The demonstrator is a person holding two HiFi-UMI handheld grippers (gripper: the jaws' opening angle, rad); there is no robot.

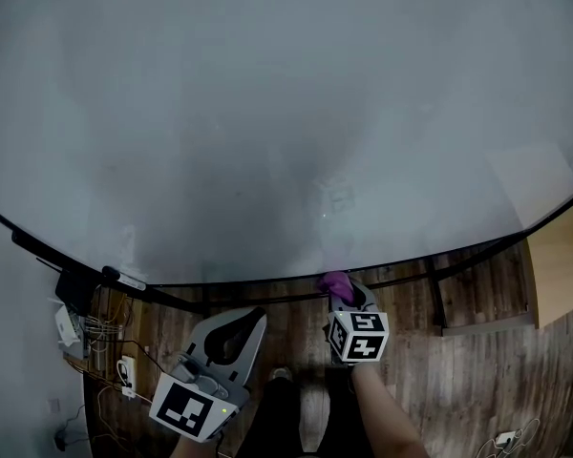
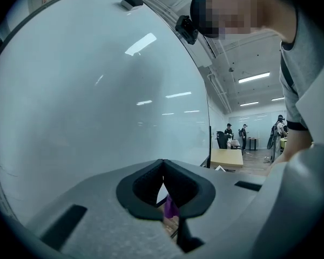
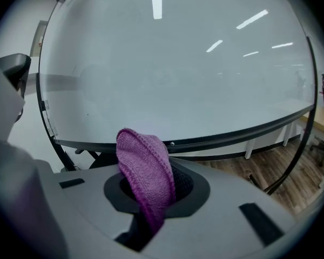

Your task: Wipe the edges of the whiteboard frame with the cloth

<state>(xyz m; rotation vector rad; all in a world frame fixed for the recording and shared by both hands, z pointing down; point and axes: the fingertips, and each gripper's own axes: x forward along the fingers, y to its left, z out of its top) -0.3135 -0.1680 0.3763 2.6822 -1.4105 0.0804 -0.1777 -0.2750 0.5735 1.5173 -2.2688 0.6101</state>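
Observation:
A large whiteboard (image 1: 286, 113) fills the head view, its dark bottom frame edge (image 1: 267, 289) curving across. A folded purple cloth (image 3: 146, 171) sticks up from my right gripper (image 3: 151, 185), which is shut on it. In the head view the cloth (image 1: 334, 281) sits right at the bottom frame edge, with the right gripper (image 1: 342, 294) just below it. My left gripper (image 1: 234, 327) hangs lower left of the frame, jaws together with nothing between them. Through the left gripper (image 2: 163, 190) a sliver of the purple cloth (image 2: 170, 206) shows.
Wooden floor (image 1: 477, 370) lies below the board. Black stand legs (image 1: 437, 299) reach down from the frame. Cables and a power strip (image 1: 105, 351) lie at the lower left. A wooden table (image 1: 563, 265) stands at the right; people stand far off (image 2: 235, 134).

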